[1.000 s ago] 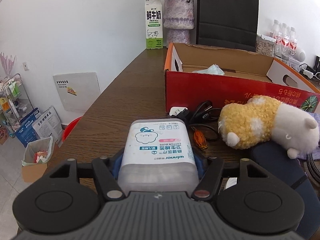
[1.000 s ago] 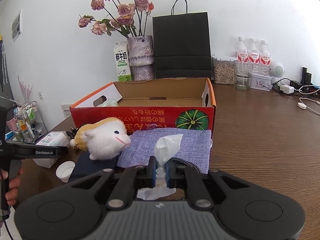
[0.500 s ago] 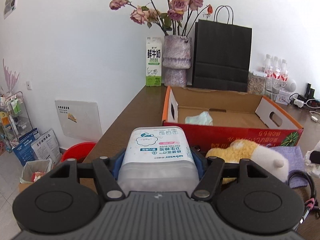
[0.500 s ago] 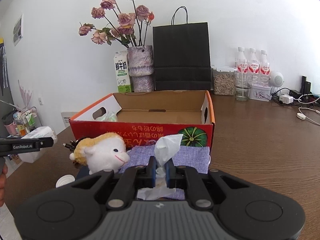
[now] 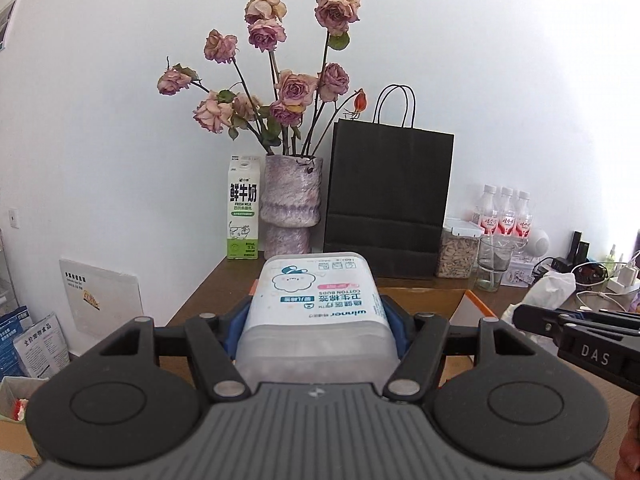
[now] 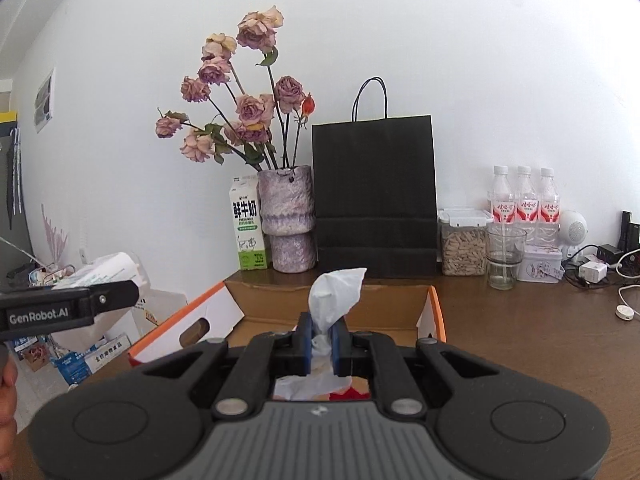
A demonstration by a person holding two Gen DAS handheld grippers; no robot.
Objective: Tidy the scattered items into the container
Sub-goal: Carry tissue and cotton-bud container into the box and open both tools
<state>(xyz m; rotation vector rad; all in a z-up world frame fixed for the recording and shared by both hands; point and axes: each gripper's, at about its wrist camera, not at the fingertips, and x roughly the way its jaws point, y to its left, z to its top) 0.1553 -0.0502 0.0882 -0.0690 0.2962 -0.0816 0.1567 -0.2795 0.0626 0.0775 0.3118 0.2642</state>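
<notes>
My left gripper [image 5: 316, 320] is shut on a white cotton-bud box [image 5: 316, 300] and holds it raised above the near left edge of the open cardboard box [image 5: 472, 300]. My right gripper [image 6: 320, 340] is shut on a crumpled white tissue [image 6: 334, 292], held over the front of the cardboard box [image 6: 400, 300]. The left gripper with the cotton-bud box [image 6: 104, 276] shows at the left of the right wrist view. The right gripper's side and the tissue [image 5: 548, 292] show at the right of the left wrist view. The other scattered items are hidden below.
Behind the box stand a milk carton [image 6: 248, 228], a vase of dried roses [image 6: 286, 220] and a black paper bag [image 6: 374, 192]. To the right are a seed jar [image 6: 464, 242], a glass [image 6: 505, 256], three bottles [image 6: 524, 200] and cables [image 6: 600, 272].
Both grippers have risen and moved forward toward the cardboard box with their loads. The plush toy and the purple cloth have dropped out of view.
</notes>
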